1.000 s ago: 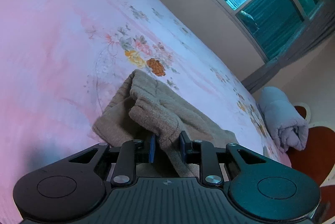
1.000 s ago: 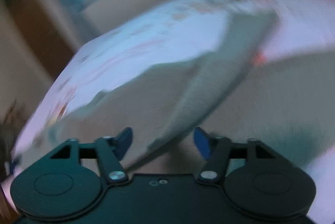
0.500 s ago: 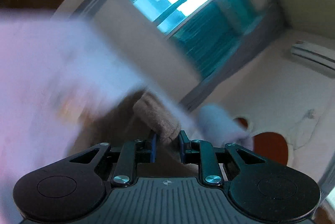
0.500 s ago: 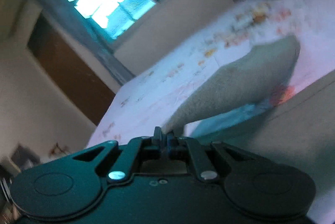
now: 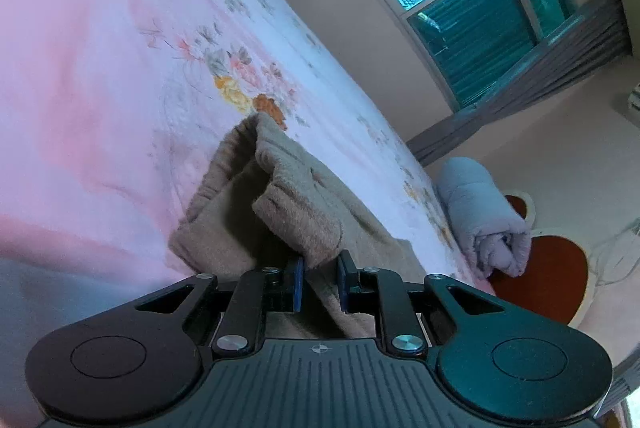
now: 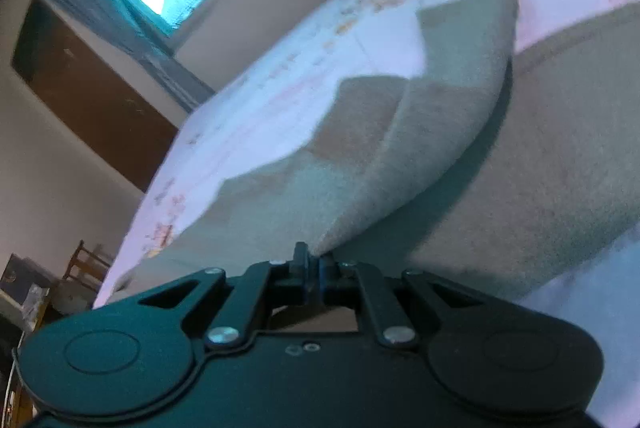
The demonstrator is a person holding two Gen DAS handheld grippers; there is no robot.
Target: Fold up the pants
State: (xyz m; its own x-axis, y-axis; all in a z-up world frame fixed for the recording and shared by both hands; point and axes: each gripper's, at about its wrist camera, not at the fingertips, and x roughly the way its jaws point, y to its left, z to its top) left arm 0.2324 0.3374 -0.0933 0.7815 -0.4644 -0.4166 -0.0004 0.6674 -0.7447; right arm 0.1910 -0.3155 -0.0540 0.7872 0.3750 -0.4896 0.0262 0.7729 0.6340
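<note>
Tan pants (image 5: 304, 211) on the floral bedspread (image 5: 120, 67), a bunched fold between the left gripper (image 5: 320, 282) pads, seemingly pinched; right gripper (image 6: 314, 270) clamped tight on an edge.

Pants (image 6: 420, 147) soft-blurred in right view; lower edge hidden behind right tool (image 6: 314, 268).

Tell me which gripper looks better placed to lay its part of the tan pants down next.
Probably the right gripper. Its fingers are fully pinched on a thin edge of the tan pants, lifted over flat fabric. The left gripper clamps a thick bunched fold of the pants.
</note>
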